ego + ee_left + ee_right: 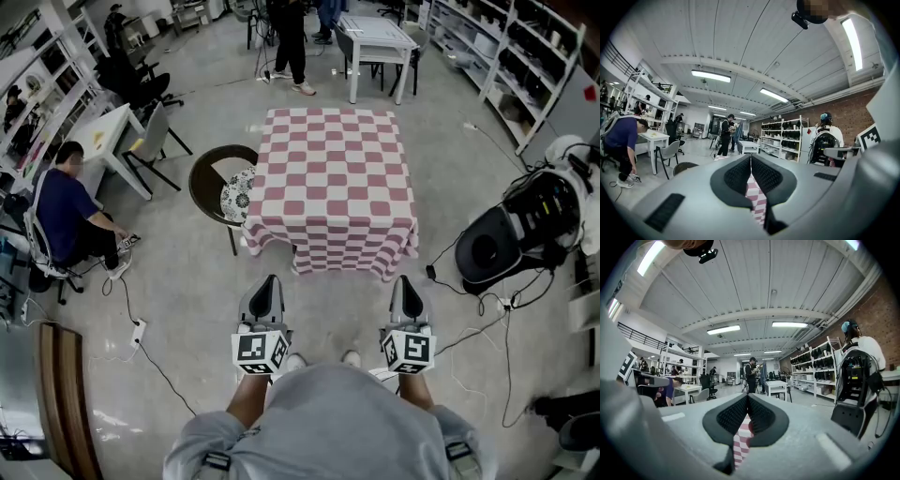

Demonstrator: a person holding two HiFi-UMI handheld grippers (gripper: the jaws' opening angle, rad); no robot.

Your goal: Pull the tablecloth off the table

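Observation:
A pink-and-white checked tablecloth (333,187) covers a small square table in the middle of the floor, and its hem hangs down on the near side. Both grippers are held level in front of it, short of the near hem and apart from the cloth. My left gripper (267,281) is shut with nothing between its pads. My right gripper (405,281) is shut and empty too. In the left gripper view the shut gripper (751,157) shows a strip of the cloth (757,197) below its closed tips. In the right gripper view the same cloth (741,441) shows beneath that shut gripper (748,397).
A round dark chair (211,178) with a patterned cushion stands against the table's left side. Black equipment (506,239) and floor cables lie at the right. A white table (375,37) and a standing person (289,42) are behind; a seated person (70,211) is at left.

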